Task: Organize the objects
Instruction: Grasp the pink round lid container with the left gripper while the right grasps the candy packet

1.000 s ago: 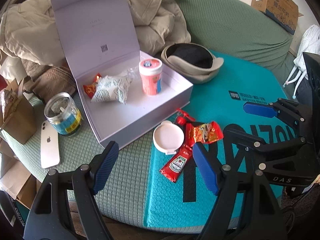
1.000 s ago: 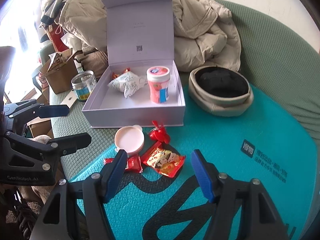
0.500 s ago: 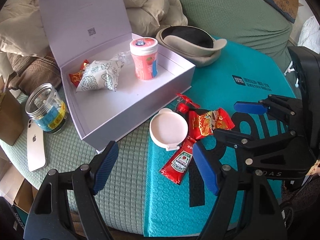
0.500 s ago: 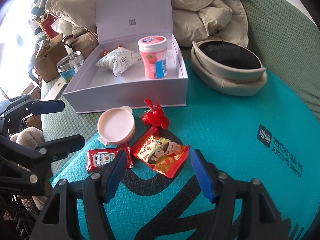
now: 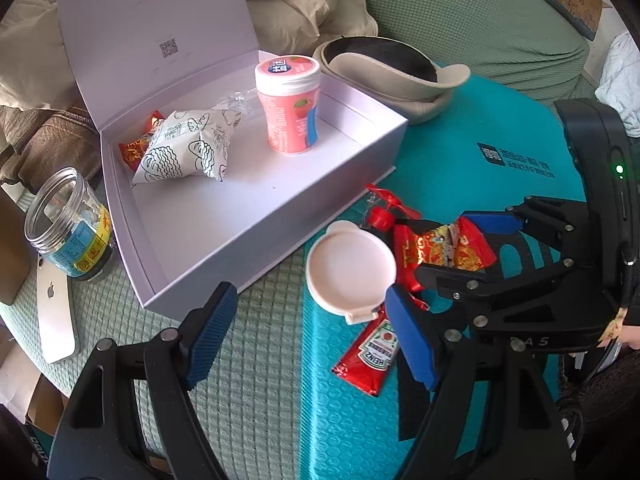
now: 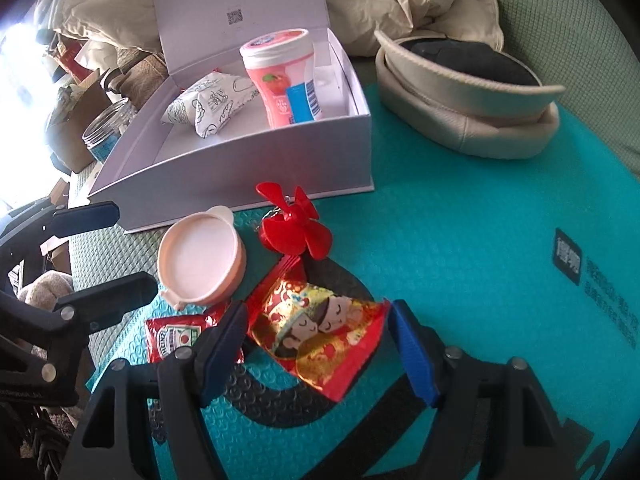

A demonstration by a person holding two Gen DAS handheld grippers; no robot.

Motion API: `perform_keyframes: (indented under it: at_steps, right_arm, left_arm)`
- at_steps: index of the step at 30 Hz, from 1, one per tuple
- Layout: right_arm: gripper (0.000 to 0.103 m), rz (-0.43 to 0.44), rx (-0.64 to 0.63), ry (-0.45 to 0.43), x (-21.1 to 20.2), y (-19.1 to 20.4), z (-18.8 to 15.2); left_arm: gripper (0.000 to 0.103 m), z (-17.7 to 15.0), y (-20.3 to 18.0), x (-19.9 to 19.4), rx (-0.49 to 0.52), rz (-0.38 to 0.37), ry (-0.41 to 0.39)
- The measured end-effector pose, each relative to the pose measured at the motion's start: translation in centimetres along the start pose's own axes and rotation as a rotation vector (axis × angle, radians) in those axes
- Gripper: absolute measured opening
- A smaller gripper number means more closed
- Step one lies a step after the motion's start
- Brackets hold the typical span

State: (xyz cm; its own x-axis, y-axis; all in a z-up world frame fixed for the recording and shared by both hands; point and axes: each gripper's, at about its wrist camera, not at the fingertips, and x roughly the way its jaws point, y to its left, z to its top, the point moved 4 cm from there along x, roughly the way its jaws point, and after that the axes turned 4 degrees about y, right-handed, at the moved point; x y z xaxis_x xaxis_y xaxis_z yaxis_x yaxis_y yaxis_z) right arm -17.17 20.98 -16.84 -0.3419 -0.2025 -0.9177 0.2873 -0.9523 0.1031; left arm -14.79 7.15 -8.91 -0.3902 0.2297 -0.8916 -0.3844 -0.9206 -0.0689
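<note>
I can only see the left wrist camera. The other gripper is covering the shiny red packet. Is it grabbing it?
Observer: Not yet. The right gripper has just been opening its jaws, and the red snack packet lies between them, unpinched.
Operator: What's the picture on it?
Observer: Two cartoon children with closed eyes, heads together.
Operator: And the little red thing behind it?
Observer: A small red fan, blades spread, lying beside the pink lid.

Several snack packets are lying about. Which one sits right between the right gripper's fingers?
The red-and-gold cartoon packet on the teal mat. The right gripper straddles it, jaws open; the ketchup sachet lies just outside, and the white doodle pouch is in the box.
</note>
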Motion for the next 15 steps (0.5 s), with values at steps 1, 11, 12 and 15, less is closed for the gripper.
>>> perform_keyframes:
  at_steps: [1,11,12,15]
  right_arm:
    - [0.073,-0.005,-0.004,-0.013,0.0,0.1,0.1]
    - [0.067,-0.059,-0.121,-0.029,-0.2,0.3,-0.7]
    - [0.067,-0.055,-0.126,-0.029,-0.3,0.1,-0.8]
    - [0.066,-0.062,-0.136,-0.033,-0.8,-0.7,-1.2]
  left_arm:
    - [0.076,0.0,0.0,0.1,0.004,-0.003,-0.002]
    - [0.076,1.0,-1.0,1.4,0.033,-0.08,0.007]
    - [0.076,1.1,-1.3,1.7,0.04,-0.078,0.01]
    - [0.076,1.4,-1.5,2.4,0.038,-0.085,0.019]
